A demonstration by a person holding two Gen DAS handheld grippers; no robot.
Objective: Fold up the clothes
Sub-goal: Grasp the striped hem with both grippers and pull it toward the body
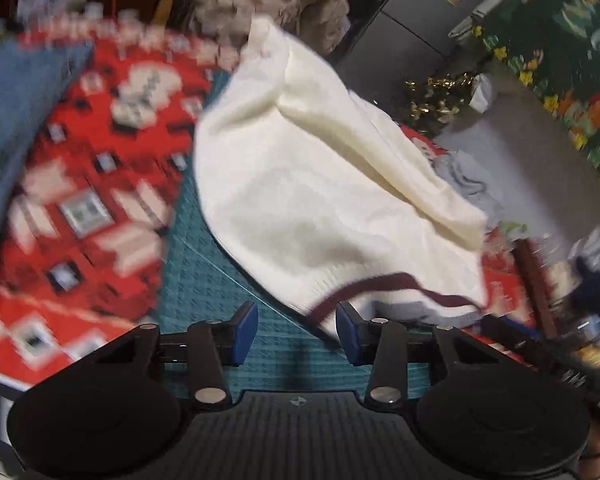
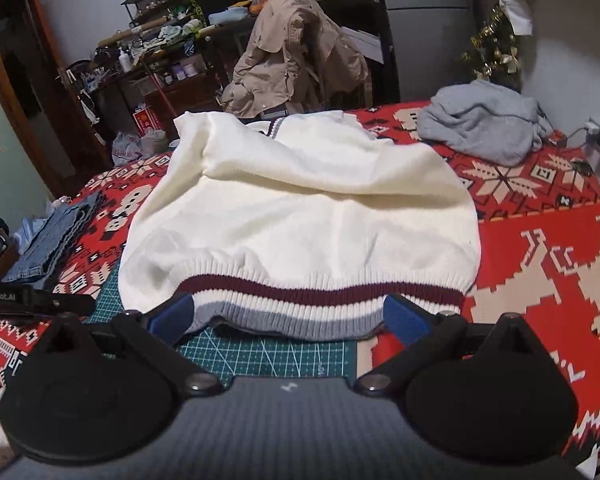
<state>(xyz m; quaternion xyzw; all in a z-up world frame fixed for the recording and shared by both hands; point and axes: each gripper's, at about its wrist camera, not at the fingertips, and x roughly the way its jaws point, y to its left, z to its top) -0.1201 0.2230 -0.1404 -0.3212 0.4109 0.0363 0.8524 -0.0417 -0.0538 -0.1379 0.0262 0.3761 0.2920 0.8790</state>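
Bedspread (image 2: 540, 248): woven cloth, red ground with blocky cream and black snowflake and deer figures; it covers the whole work surface, flat and taut on the near right.
Cutting mat (image 2: 268, 354): green sheet with a fine pale grid, lying flat on the bedspread under the near hem of the sweater; in the left wrist view it reads teal (image 1: 228, 280).
Sweater (image 2: 300, 216): cream knit, soft and thick, spread in the middle of the bedspread with its hem toward the camera; the upper part is rumpled into broad folds. In the left wrist view it is blurred (image 1: 308, 184).
Hem (image 2: 320, 300): ribbed band, cream with one maroon stripe and a grey stripe at the edge, slightly wavy, resting on the mat.
Collar (image 2: 276, 124): far end, a V edge with dark and grey striping.
Grey garment (image 2: 484, 124): fleecy, crumpled heap on the far right of the bedspread, well apart from the sweater.
Jeans (image 2: 56, 240): blue denim, folded into a long flat stack at the left edge.
Tan jacket (image 2: 296, 52): stiff cloth, draped behind the bed.
Right gripper (image 2: 286, 318): black arms, blue pads; jaws wide apart, the hem lying between them, pads not pressing it.
Left gripper (image 1: 296, 332): same build; jaws apart with bare mat between, the hem corner just beside one pad.
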